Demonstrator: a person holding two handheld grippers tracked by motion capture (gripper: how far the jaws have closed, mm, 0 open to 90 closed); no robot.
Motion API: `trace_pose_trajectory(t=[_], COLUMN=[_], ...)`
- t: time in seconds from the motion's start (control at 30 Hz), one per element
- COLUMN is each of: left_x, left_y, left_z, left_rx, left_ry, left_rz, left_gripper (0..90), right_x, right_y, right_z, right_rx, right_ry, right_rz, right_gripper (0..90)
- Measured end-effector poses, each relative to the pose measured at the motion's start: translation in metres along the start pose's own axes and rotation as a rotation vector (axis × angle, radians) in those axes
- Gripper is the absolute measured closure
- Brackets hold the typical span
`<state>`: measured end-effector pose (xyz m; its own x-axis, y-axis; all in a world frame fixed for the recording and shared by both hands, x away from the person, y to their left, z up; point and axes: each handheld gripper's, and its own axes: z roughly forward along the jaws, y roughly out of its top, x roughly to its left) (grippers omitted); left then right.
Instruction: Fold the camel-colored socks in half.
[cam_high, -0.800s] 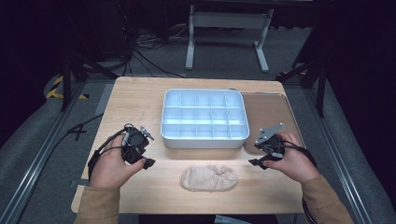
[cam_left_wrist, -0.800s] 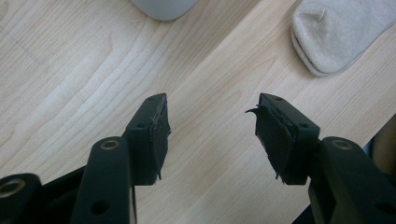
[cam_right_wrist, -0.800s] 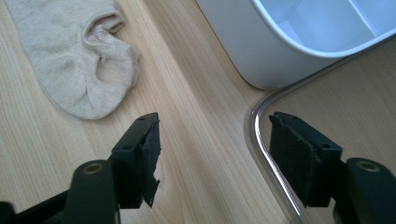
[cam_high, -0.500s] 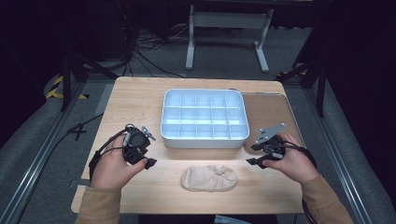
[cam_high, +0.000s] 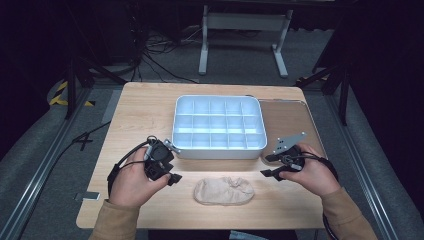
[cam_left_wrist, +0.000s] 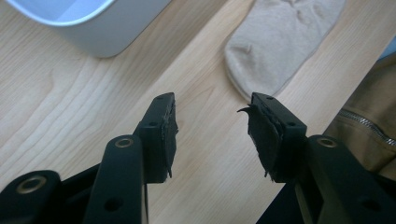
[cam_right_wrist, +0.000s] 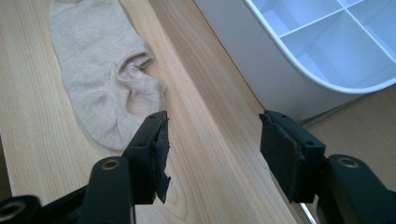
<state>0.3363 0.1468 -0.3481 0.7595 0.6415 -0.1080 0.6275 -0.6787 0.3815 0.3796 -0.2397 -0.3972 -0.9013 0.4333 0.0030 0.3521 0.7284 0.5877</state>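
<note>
Both hand-held grippers, left (cam_high: 172, 178) and right (cam_high: 266, 165), hover open-jawed beside the beige sock (cam_high: 223, 190).

Both forearms reach in from the near edge; the left hand-held gripper (cam_high: 172, 178) and the right hand-held gripper (cam_high: 266, 165) point inward toward each other, jaws apart with nothing between them

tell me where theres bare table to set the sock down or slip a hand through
Free: the wooden strip left of the compartment tray, and the near edge before the beige sock. Crowded: the left gripper and right gripper flank the sock, and the flat brown tray fills the right side.
</note>
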Motion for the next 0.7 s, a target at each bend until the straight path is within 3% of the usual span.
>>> trace_pose_trajectory(t=[0.13,0.47,0.6,0.7], left_x=[-0.006,-0.014,-0.015,-0.015], left_y=[0.005,0.008,0.009,0.009], left_z=[0.006,0.025,0.035,0.045], left_rx=[0.004,-0.027,-0.019,0.014], left_ry=[-0.019,-0.07,-0.081,-0.089], left_rz=[0.008,-0.017,-0.024,-0.036], left_gripper=[52.5,55.9,56.8,57.9], right_x=[0.002,0.004,0.005,0.005], right_y=[0.0,0.001,0.001,0.001], right_z=[0.001,0.005,0.006,0.007], right_rx=[0.008,0.022,0.027,0.03], right_ry=[0.008,0.012,0.009,0.016], right_rz=[0.01,-0.002,-0.002,-0.001], right_gripper=[43.0,42.7,42.8,42.9])
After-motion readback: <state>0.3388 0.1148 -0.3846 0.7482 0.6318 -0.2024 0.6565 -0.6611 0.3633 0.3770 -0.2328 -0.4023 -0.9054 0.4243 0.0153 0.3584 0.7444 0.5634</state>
